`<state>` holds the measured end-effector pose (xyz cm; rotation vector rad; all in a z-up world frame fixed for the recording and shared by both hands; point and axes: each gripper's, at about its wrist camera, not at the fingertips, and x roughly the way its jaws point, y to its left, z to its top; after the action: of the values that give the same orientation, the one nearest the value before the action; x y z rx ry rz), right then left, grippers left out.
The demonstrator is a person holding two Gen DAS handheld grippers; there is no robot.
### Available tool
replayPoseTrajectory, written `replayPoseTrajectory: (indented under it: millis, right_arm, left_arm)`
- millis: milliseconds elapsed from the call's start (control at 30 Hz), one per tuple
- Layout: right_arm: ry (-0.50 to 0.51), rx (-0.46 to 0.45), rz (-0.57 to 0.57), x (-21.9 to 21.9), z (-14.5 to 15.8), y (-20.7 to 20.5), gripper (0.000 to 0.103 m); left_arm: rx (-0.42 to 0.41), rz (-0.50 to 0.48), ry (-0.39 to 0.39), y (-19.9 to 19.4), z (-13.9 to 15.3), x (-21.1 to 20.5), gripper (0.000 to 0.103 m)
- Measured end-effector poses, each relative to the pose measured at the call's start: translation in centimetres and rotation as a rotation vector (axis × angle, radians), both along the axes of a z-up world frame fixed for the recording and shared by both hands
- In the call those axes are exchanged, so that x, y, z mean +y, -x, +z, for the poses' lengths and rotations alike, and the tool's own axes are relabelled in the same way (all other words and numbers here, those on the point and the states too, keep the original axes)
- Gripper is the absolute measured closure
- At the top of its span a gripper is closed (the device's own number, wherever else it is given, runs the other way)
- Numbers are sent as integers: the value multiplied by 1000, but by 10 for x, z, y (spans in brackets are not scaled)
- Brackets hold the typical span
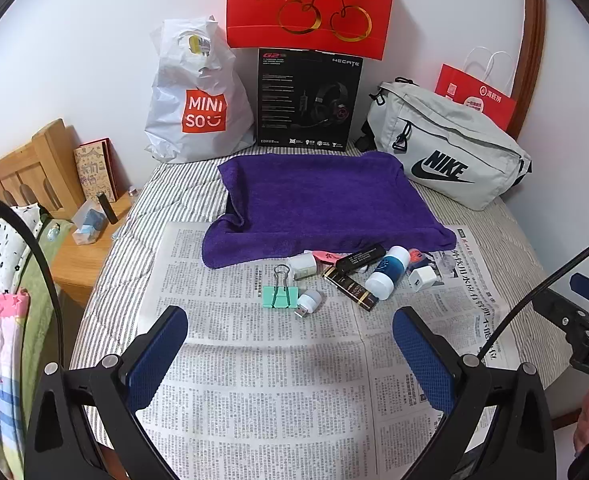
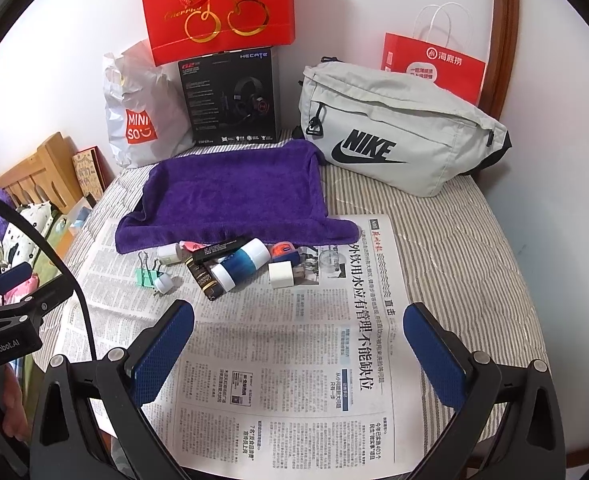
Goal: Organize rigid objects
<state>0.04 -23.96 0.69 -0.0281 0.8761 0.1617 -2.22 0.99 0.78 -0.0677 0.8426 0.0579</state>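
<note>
The right hand-held gripper [image 2: 298, 344] hovers wide open over the newspaper [image 2: 278, 360], nearer than the small items by the purple towel [image 2: 230, 196].

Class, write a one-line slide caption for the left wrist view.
Open left gripper hovers over newspaper, facing a green binder clip and small items before a purple towel.

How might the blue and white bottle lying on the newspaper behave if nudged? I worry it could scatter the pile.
The blue and white bottle lies on its side and looks round, so it would probably roll. It rests against the dark gold-lettered box, which may shift with it. Its smooth plastic surface could be slippery; both grippers are open and holding nothing.
</note>
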Motion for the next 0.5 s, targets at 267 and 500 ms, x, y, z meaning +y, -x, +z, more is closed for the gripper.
replayPoseTrajectory:
  millis: [267,500]
  right_arm:
    - [1,2,-10,-3,0,0,0]
    - [1,10,-7,-2,-3,-2,0]
  left_arm:
    - [0,0,0,1,0,0,0]
    - [-1,1,-3,0,-1,1,0]
